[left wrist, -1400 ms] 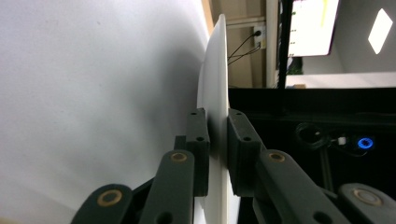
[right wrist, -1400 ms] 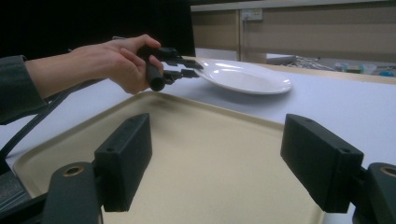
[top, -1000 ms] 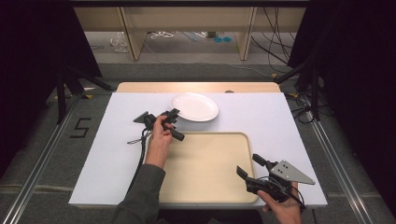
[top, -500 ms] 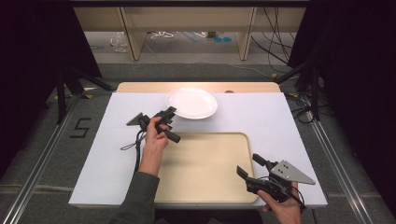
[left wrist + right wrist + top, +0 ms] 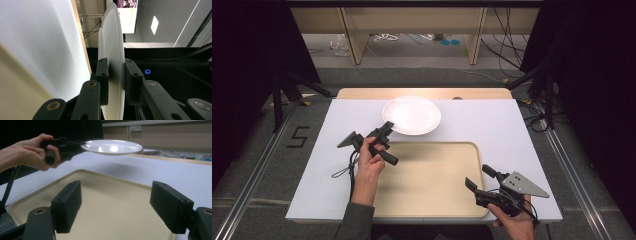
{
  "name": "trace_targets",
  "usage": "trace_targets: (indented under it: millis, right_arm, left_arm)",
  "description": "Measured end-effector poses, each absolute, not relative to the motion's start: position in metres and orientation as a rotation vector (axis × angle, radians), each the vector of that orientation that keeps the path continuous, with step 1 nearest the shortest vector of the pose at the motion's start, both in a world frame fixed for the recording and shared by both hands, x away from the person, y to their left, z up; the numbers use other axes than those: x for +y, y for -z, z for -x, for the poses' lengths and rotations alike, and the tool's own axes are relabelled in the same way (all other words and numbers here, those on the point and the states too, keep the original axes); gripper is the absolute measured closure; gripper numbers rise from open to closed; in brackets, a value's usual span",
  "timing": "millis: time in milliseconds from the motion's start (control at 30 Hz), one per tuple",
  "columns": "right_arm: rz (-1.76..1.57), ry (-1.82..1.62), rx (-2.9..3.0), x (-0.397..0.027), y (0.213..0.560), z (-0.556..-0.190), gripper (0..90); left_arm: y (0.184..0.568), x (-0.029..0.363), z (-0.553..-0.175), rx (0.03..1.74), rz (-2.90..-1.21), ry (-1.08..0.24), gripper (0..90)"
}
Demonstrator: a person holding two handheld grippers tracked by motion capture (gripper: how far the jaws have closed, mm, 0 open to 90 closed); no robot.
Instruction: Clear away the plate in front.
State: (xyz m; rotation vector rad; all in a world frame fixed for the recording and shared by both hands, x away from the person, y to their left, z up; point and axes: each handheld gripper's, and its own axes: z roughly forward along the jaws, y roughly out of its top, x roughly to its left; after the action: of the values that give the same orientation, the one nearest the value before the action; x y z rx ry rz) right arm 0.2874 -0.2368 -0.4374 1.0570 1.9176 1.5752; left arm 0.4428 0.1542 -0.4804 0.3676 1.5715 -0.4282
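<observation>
A white plate is gripped at its near-left rim by the left gripper, whose jaws are clamped on the rim, one pad above and one below, as is seen in the left gripper view. The plate is held clear of the white table cover, level, just beyond the far-left corner of the beige tray; its shadow is cast on the cover beneath it in the right gripper view. The right gripper is held low over the near-right corner of the tray, its jaws spread wide apart with nothing between them. The tray itself is seen lying flat on the cover, near the table's front edge
</observation>
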Motion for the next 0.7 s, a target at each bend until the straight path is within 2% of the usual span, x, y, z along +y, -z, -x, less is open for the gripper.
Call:
trace_targets:
  millis: [700]
  right_arm:
    - [-1.059, -1.574, 1.907, -0.237, 0.437, -0.287, 26.4]
  left_arm:
    - [0.489, 0.156, -0.389, 1.501, -0.381, 0.445, 75.5]
